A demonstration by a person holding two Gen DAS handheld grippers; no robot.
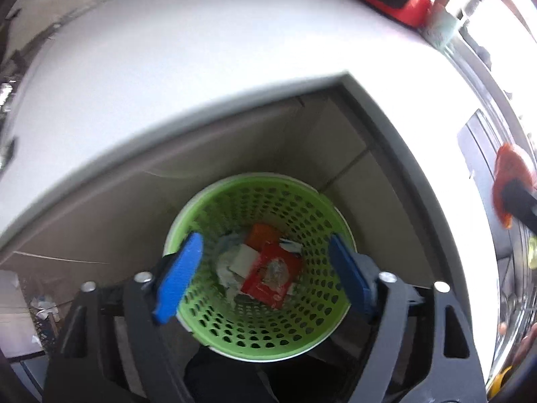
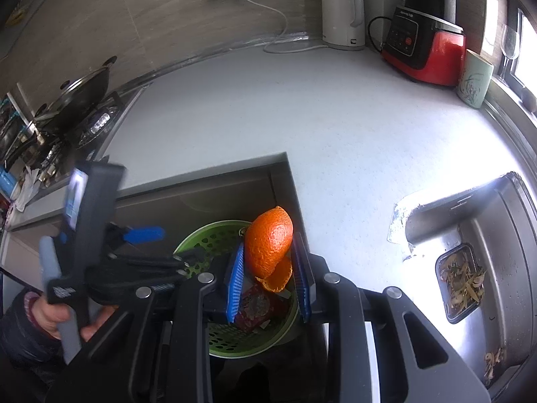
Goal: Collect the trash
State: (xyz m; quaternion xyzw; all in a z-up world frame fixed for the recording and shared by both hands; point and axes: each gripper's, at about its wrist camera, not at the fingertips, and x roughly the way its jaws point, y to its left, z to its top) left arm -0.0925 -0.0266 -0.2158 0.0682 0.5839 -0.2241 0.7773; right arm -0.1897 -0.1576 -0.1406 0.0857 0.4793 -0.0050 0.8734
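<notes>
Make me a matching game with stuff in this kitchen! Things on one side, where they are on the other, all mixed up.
Things:
1. orange peel
2. red wrapper
3. black tray of scraps
4. white kettle

Places:
A. at the back of the counter, by the wall
B. pinched in the right gripper
C. in the sink
D. at the bottom of the green basket, below the open left gripper

Pairs: 1-B, 2-D, 3-C, 4-A
</notes>
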